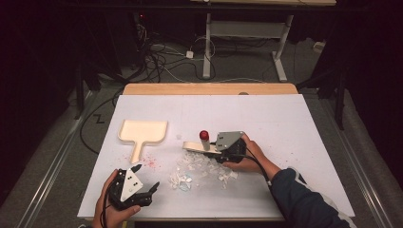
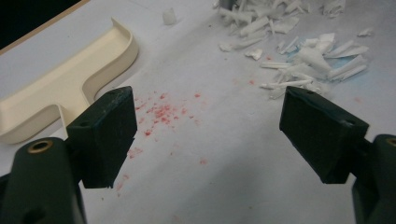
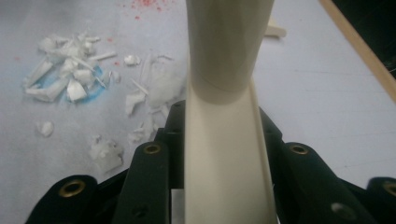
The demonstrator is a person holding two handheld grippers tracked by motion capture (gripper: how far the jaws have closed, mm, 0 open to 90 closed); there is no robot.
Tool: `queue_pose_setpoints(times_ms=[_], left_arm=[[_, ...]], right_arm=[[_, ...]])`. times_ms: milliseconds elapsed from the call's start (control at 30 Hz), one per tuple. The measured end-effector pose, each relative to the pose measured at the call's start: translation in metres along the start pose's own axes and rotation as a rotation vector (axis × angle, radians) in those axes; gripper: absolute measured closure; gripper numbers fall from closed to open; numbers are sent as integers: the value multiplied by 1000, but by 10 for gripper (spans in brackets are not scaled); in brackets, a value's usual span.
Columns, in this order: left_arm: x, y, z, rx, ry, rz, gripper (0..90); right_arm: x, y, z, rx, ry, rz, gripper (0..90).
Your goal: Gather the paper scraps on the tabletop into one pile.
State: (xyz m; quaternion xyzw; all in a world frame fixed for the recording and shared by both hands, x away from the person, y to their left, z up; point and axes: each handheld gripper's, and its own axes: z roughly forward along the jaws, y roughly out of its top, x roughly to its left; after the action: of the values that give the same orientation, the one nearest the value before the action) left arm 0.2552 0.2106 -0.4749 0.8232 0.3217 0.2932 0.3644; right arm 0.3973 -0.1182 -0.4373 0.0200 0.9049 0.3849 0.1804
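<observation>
White paper bits (image 1: 202,171) lie in a messy pile near the front middle of the white table (image 1: 285,118). Some red crumbs (image 1: 149,161) are sprinkled to the left of the pile. The right gripper (image 1: 216,153) sits just behind the pile, and its two black jaws are squeezed tight on the handle of a cream brush tool (image 3: 224,154). A small red knob (image 1: 204,135) sticks up beside that tool. The left gripper (image 1: 145,178) is near the front left edge, held in a hand (image 1: 111,209). Its jaws are spread wide apart with nothing between them. A cream dustpan (image 1: 142,133) lies flat on the table, behind the left gripper and apart from the pile
</observation>
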Motion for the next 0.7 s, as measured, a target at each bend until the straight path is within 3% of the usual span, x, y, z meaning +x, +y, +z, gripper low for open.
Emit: queue_pose_setpoints(times_ms=[167,300,533,600,700], left_arm=[[-1,1,-1,-2,4,2,179],[0,1,-1,-6,2,-8,179],[1,1,0,-2,-5,-5,179],[2,1,1,-1,-6,-6,179],[2,1,1,-1,-11,-1,179]], right_arm=[[-4,8,-11,-27,-39,38,685],[-18,17,-12,-15,-76,65,685],[-41,21,12,37,-141,87,685],[-49,22,30,59,-180,102,685],[-52,24,45,61,-199,110,685]])
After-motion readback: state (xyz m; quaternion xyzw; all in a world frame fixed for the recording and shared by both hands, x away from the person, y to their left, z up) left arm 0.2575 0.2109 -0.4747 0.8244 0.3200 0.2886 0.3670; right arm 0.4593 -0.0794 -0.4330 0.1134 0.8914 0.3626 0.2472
